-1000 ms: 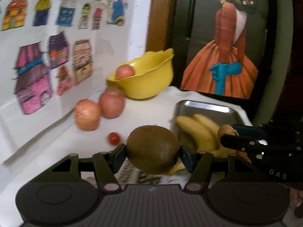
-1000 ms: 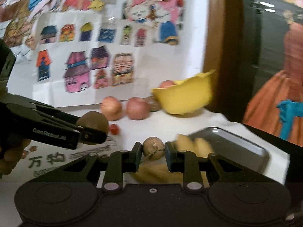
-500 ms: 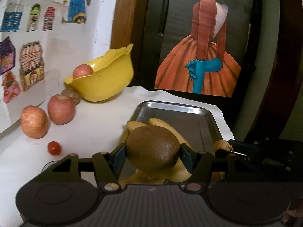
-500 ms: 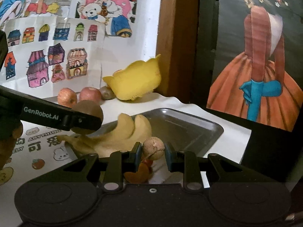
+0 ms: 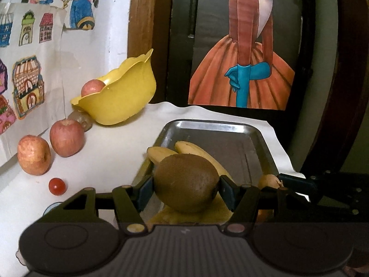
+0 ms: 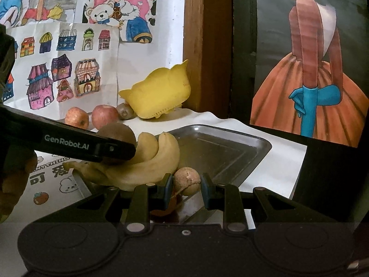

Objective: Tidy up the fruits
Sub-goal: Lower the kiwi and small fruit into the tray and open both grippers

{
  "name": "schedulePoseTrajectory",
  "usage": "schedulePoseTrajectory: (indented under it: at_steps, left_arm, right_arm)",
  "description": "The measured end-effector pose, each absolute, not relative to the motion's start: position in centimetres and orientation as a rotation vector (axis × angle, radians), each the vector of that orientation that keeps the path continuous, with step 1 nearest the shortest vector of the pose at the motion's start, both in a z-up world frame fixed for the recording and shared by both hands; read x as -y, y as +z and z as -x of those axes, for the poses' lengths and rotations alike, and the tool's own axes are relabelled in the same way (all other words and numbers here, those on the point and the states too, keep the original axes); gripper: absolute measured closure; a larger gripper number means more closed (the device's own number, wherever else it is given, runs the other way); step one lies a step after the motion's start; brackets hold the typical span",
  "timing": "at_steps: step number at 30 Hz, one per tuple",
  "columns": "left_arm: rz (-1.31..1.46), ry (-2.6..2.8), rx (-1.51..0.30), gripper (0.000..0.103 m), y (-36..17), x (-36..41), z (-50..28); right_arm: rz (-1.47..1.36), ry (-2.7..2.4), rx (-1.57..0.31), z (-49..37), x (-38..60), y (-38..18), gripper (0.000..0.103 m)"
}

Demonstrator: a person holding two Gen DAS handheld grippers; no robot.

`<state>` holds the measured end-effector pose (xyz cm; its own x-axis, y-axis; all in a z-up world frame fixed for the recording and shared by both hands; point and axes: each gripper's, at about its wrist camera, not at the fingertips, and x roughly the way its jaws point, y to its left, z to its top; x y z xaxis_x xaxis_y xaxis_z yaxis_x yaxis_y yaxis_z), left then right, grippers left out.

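Left gripper [image 5: 186, 185] pinching fuzzy brown kiwi [image 5: 186, 182] — swung from the tablecloth to above rectangular steel tray [image 5: 258, 136]; right gripper [image 6: 186, 185] clasping small tan round fruit [image 6: 186, 181] over the tray's near edge — release likely next.

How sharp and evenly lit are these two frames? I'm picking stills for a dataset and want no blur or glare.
Left wrist view: sharp, no motion blur; the kiwi and apples are crisp, with mild glare along the metal tray rim and dark, vignetted corners. Right wrist view: also sharp; the small round fruit is clear, the door frame bows from fisheye distortion, and the right side is dim.
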<state>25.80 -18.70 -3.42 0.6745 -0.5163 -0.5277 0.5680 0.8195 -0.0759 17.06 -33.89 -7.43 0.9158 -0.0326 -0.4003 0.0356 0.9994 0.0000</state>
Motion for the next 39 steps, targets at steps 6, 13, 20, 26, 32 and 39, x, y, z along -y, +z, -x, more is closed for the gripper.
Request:
schedulePoseTrajectory:
  at_steps: [6, 13, 20, 26, 32, 39]
  left_arm:
    - [-0.107, -0.606, -0.556, 0.037, -3.4, 18.9, -25.7]
    - [-0.11, -0.606, -0.555, 0.037, -3.4, 19.0, -25.7]
    - [-0.107, -0.611, -0.555, 0.036, -3.4, 18.9, -25.8]
    - [-0.102, -0.623, -0.544, 0.029, -3.4, 18.7, -25.5]
    - [-0.104, -0.635, -0.532, 0.02, -3.4, 18.6, -25.2]
    - [-0.094, -0.635, -0.525, 0.011, -3.2, 18.1, -24.9]
  right_arm:
    - [-0.02, -0.037, -0.409, -17.0, 34.0, -7.5, 0.074]
    - [-0.024, -0.039, -0.41, -17.0, 34.1, -7.5, 0.074]
    - [-0.029, -0.057, -0.417, -16.8, 34.0, -7.6, 0.07]
    - [-0.035, -0.067, -0.419, -16.6, 34.1, -7.5, 0.062]
    - [-0.035, -0.068, -0.412, -16.5, 34.1, -7.3, 0.058]
    - [-0.05, -0.078, -0.407, -15.7, 34.0, -7.0, 0.047]
